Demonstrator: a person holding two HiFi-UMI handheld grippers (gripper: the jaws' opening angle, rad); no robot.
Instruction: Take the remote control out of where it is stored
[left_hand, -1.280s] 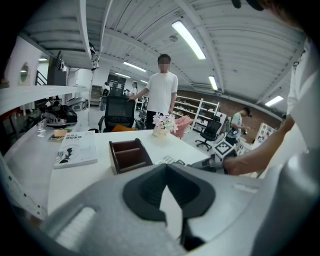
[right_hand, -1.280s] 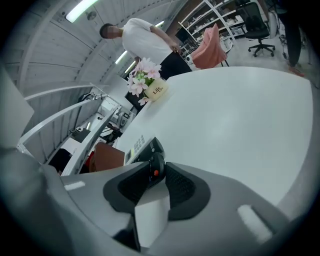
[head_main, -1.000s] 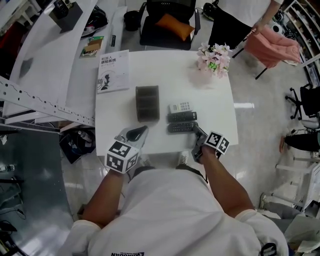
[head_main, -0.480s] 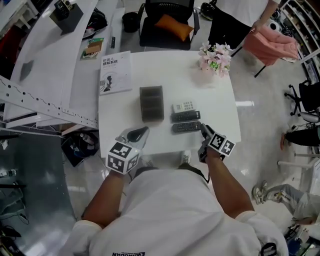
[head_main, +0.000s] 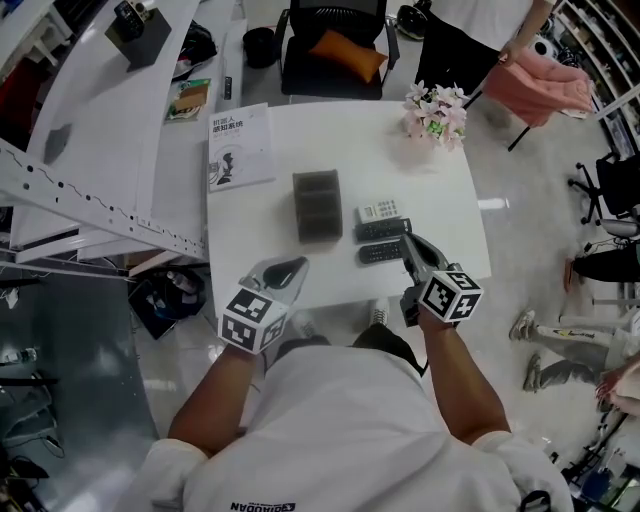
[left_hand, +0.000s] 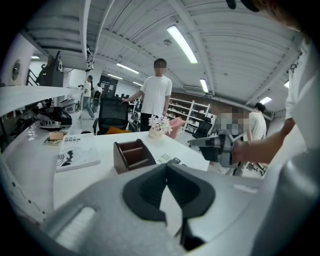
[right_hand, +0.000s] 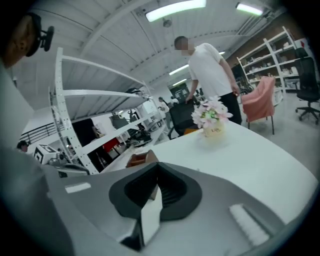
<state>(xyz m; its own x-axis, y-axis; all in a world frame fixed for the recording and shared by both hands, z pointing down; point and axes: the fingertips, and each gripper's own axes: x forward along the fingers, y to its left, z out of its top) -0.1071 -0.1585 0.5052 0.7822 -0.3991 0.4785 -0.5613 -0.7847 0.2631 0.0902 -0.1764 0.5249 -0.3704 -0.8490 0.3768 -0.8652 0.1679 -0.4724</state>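
Note:
A dark brown organizer box (head_main: 317, 205) stands mid-table, and I see nothing in its slots. Three remotes lie just right of it: a white one (head_main: 378, 211), a black one (head_main: 383, 230) and a nearer black one (head_main: 379, 253). My right gripper (head_main: 407, 240) hangs above the right ends of the black remotes. Its jaws have just closed and are shut with nothing between them (right_hand: 156, 167). My left gripper (head_main: 293, 264) hovers over the table's near edge, left of the remotes, shut and empty (left_hand: 167, 167). The box (left_hand: 132, 155) lies ahead of it.
A white table (head_main: 430, 180) carries a flower pot (head_main: 436, 110) at the far right corner and a booklet (head_main: 240, 145) at the far left. An office chair (head_main: 330, 45) stands behind the table. A person (left_hand: 156, 97) stands beyond it. A shelf frame (head_main: 90, 200) runs along the left.
My right gripper has let go beside the nearest black remote, risen off the table, rolled and shut its jaws. My left gripper has shifted slightly forward. The remotes lie as before.

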